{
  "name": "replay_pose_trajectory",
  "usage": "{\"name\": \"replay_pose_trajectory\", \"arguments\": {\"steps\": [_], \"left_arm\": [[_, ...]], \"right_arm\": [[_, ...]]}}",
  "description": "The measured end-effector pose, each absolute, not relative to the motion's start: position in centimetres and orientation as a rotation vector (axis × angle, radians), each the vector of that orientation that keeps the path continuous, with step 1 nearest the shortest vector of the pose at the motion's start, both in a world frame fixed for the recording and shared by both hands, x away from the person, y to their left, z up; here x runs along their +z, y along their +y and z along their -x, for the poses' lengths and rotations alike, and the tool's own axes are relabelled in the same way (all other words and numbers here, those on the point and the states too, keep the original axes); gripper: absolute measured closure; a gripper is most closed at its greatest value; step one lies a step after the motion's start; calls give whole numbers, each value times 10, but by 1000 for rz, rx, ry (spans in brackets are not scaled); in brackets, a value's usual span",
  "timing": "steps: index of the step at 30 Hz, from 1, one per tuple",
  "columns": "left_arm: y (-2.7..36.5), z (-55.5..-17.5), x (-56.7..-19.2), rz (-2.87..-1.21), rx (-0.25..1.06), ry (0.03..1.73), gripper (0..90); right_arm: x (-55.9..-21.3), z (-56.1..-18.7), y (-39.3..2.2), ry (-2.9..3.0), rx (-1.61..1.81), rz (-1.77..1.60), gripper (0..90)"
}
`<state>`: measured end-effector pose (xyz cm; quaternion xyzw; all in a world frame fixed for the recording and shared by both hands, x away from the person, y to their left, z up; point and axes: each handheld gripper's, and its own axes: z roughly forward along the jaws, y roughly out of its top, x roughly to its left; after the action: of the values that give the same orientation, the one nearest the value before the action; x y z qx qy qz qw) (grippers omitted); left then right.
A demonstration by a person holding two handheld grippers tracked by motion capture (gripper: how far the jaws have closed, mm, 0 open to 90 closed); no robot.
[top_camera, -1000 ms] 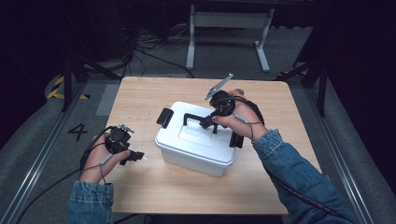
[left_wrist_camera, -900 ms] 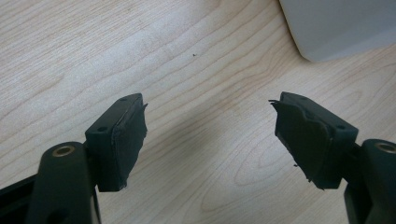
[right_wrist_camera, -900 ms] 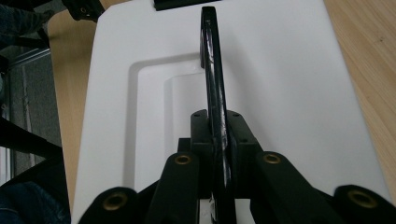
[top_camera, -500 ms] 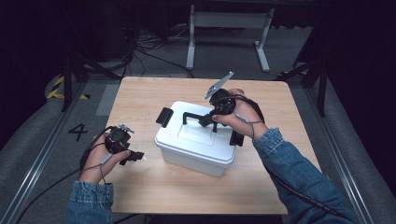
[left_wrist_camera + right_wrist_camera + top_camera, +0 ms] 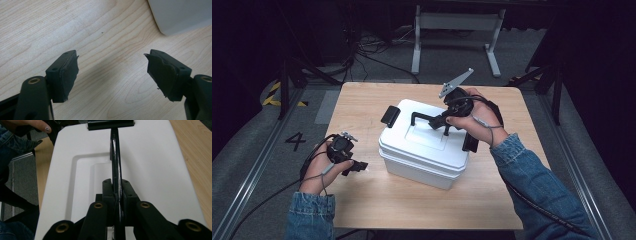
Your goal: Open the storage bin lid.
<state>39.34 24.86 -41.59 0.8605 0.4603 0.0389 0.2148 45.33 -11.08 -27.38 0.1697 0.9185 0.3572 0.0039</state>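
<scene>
A white lidded box (image 5: pixel 422 150) stands in the middle of the wooden table (image 5: pixel 362 100). Its black carry handle (image 5: pixel 424 117) is swung up over the lid. My right gripper (image 5: pixel 443 121) is shut on that handle from the right; in the right gripper view the thin handle bar (image 5: pixel 115 152) runs straight out from between the pressed pads of the right gripper (image 5: pixel 116 192), over the white lid (image 5: pixel 150 170). My left gripper (image 5: pixel 361 166) lies low on the table, left of the box. The left gripper (image 5: pixel 111 72) is open with only bare wood between its jaws, a corner of the box (image 5: pixel 180 15) ahead.
A black latch (image 5: pixel 390 116) sticks out at the box's far left end, and another hangs at its right end beside my hand. Behind the table a metal stand (image 5: pixel 457 22) and cables sit on the dark floor. A floor mark "4" (image 5: pixel 295 141) lies left.
My right hand has risen a little with the handle still clamped, and the top of the box sits slightly higher in the picture. The left hand has stayed where it was.
</scene>
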Motion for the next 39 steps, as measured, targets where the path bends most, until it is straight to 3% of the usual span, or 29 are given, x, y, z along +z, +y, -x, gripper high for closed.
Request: {"name": "replay_pose_trajectory", "arguments": {"steps": [16, 39], "left_arm": [[250, -391, -415, -2383, 110, 1285, 257], [250, -391, -417, -2385, 107, 1293, 257]], "right_arm": [[-255, -455, -141, 2800, 1169, -607, 847], [-243, -475, -229, 2646, 1146, -857, 847]]}}
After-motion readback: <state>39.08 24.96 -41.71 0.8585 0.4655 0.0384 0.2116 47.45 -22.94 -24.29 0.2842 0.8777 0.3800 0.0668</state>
